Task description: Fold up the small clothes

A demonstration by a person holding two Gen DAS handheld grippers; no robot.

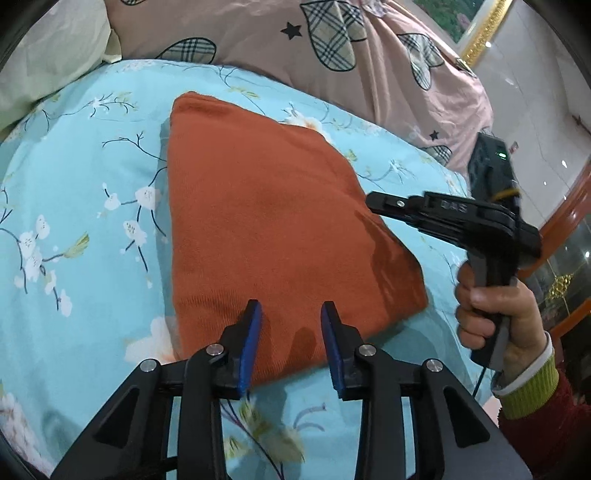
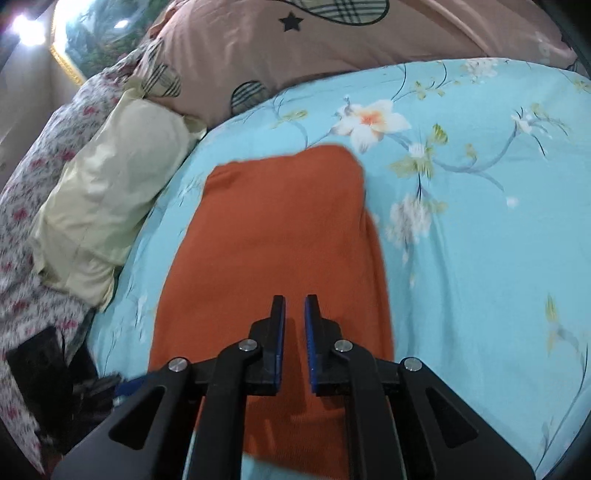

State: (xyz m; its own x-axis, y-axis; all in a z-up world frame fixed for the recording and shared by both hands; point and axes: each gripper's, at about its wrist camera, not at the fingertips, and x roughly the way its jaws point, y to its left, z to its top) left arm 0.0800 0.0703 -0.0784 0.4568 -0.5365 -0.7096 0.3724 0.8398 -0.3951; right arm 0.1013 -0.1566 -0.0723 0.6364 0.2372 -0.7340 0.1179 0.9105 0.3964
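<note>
This is a bedroom in somebody's home. Ahead of the left tool lies a bed under a light blue sheet (image 1: 92, 177) printed with white blossoms and twigs. Beyond it, a pink duvet (image 1: 258, 33) with plaid hearts and black stars is heaped up. Off to the right tool's left rests a pale yellow pillow (image 2: 107, 199), and past that a quilt (image 2: 33, 177) with red flowers. A gold-framed picture (image 2: 96, 40) hangs on the wall behind. To the left tool's far right stands a wooden glass-fronted cabinet (image 1: 569, 251).
</note>
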